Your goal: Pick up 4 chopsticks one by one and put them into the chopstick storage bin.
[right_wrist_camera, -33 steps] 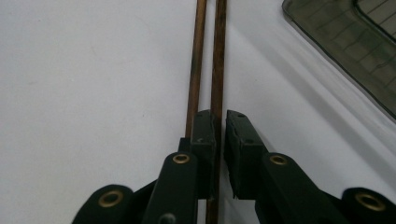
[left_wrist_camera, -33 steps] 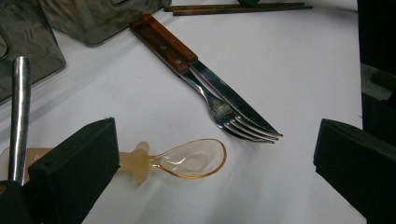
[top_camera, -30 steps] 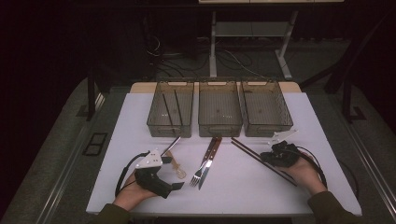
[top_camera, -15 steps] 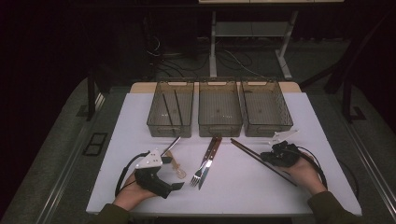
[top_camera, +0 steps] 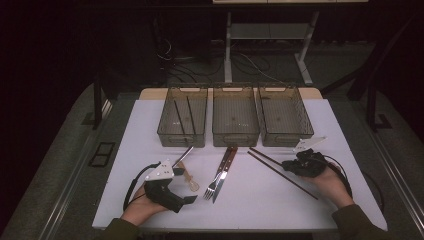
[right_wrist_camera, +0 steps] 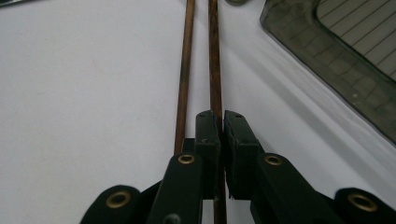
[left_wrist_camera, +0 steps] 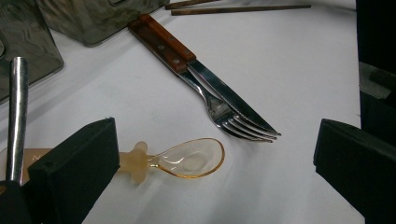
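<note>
Basically the right gripper (right_wrist_camera: pixel 219 122) has its black jaws pinched nearly together on one thin brown wooden chopstick (right_wrist_camera: pixel 214 60), low on the white table (top_camera: pixel 340 125). The second thin brown wooden chopstick (right_wrist_camera: pixel 183 74) lies just beside it, free, at the left in the right gripper view. Both run diagonally across the table's right part in the high view, near the rightmost tray.

The left gripper (left_wrist_camera: pixel 210 182) has jaws standing wide, nothing between the pads. Resting near the front left. Just ahead of it: a translucent amber plastic spoon (left_wrist_camera: pixel 187 158), and a silver metal handle (left_wrist_camera: pixel 17 112) at the left jaw, utensil type unclear.

Further out: a steel fork (left_wrist_camera: pixel 233 122) and a wood-handled steak knife (left_wrist_camera: pixel 196 70), touching side by side, mid table.

Three smoky clear plastic trays at the back. Left tray (top_camera: pixel 167 117) already holds two dark sticks, likely chopsticks. Middle tray (top_camera: pixel 236 135) and right tray (top_camera: pixel 305 125) look empty.

Progress judgement: sorting is early. One pair looks binned; this pair is just being picked; spoon, metal piece, fork, knife all left. Held chopstick not yet lifted as far as I can tell.
</note>
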Demonstrator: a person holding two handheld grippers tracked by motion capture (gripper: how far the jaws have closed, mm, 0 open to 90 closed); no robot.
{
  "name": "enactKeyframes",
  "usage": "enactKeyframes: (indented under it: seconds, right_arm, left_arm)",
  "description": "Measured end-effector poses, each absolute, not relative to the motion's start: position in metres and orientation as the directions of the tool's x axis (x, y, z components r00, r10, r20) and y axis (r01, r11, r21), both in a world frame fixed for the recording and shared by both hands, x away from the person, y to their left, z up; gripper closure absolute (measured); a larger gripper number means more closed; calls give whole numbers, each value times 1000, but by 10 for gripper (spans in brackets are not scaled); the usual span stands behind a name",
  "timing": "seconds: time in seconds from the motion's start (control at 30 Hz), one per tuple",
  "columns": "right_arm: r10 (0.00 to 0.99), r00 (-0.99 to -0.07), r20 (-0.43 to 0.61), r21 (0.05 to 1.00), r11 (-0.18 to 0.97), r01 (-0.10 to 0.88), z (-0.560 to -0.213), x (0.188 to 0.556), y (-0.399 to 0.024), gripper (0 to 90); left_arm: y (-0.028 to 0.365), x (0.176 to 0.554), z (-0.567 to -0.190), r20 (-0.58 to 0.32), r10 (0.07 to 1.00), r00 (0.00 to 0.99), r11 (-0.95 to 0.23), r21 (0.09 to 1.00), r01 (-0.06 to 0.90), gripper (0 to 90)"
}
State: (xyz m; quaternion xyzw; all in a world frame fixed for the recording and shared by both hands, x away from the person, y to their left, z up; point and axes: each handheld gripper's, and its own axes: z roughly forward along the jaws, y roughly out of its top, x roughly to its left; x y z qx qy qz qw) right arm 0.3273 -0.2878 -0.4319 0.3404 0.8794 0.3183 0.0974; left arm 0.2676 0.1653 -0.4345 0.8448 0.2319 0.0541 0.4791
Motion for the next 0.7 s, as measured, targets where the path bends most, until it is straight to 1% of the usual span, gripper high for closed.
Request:
enactKeyframes:
  seconds: [0.47, 0.7]
  right_arm:
    - [650, -757, 61, 661, 542, 519, -420, 322, -292, 849]
    - [639, -764, 91, 684, 517, 515, -413, 318, -293, 849]
  left_arm:
    - [162, 267, -437, -116, 434, 893, -463, 822, 332, 0]
    - [160, 271, -438, -113, 432, 895, -464, 823, 328, 0]
